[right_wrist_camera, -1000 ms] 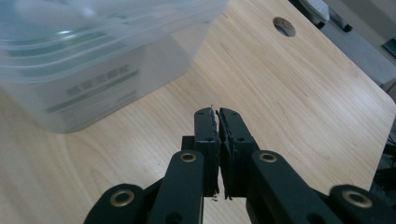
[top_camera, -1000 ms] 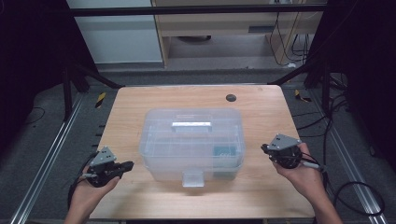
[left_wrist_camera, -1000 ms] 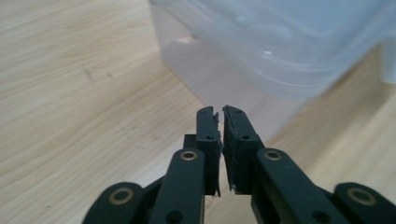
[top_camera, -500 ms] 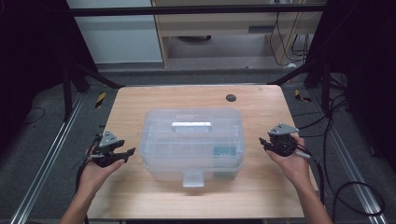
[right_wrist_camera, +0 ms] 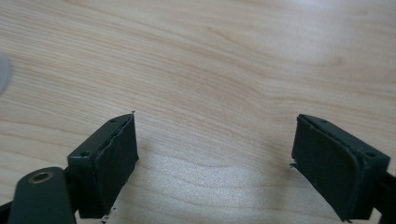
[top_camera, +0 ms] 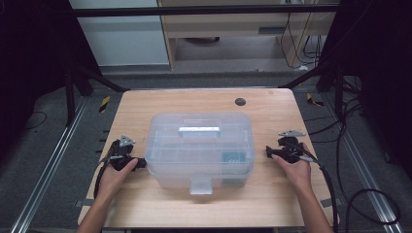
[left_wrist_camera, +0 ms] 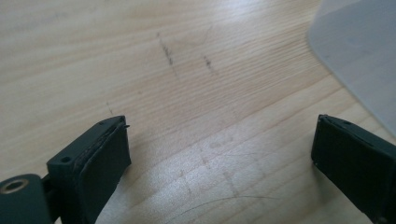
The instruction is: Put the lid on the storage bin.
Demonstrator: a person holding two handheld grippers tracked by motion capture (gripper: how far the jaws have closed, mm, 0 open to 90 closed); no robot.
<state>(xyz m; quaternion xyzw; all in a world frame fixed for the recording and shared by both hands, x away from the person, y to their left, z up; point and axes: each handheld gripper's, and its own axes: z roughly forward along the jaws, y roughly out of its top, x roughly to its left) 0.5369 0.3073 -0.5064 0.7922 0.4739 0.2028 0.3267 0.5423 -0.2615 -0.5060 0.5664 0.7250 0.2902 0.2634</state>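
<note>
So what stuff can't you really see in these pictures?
- What is inside the clear box: from the high view the cloudy lid blurs it; a teal thing is too small to name.
- The box in the left gripper view: only a corner, cut off by the edge.
- The left claw and right claw: tiny from above.

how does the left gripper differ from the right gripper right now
The left gripper sits right at the clear plastic box's left end; the right gripper stands a little off its right end. The left gripper view catches a corner of the box. Both are open over bare wooden table, holding nothing.
</note>
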